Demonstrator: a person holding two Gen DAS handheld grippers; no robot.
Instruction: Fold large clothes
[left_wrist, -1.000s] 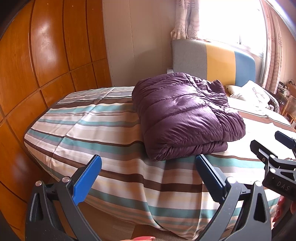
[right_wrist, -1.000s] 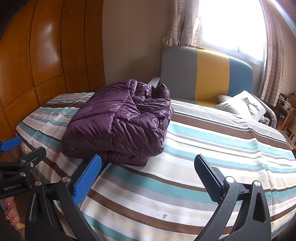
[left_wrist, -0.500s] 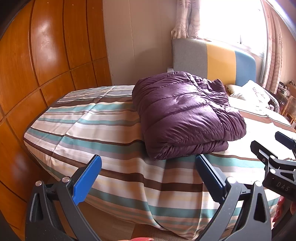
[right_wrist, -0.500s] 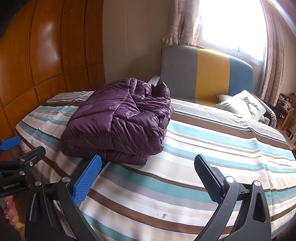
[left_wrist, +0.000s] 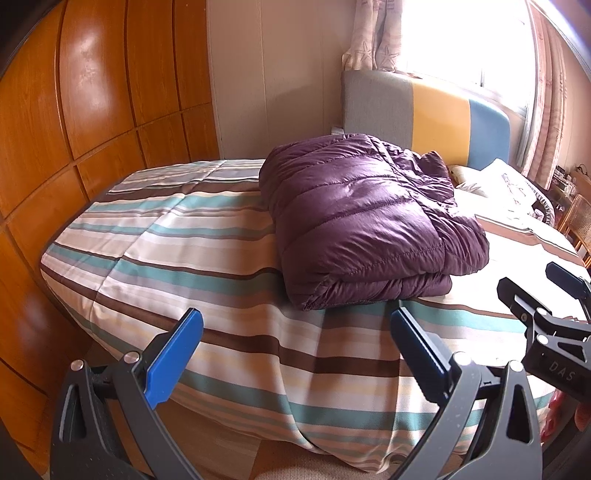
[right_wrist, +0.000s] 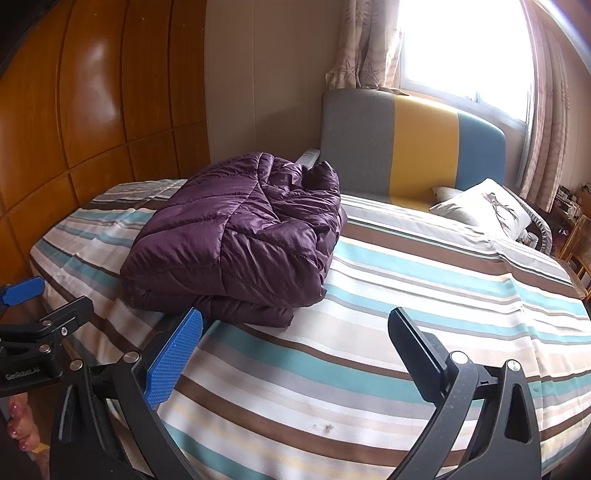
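Striped bedspread (left_wrist: 207, 236), wooden wardrobe (left_wrist: 92, 96)

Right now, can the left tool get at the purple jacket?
Probably yes: the left tool is open and empty, and only bare striped bedspread lies between it and the folded jacket.

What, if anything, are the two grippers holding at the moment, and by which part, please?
Nothing is held. The left gripper and right gripper are both open and empty, short of the folded purple jacket lying on the striped bed.
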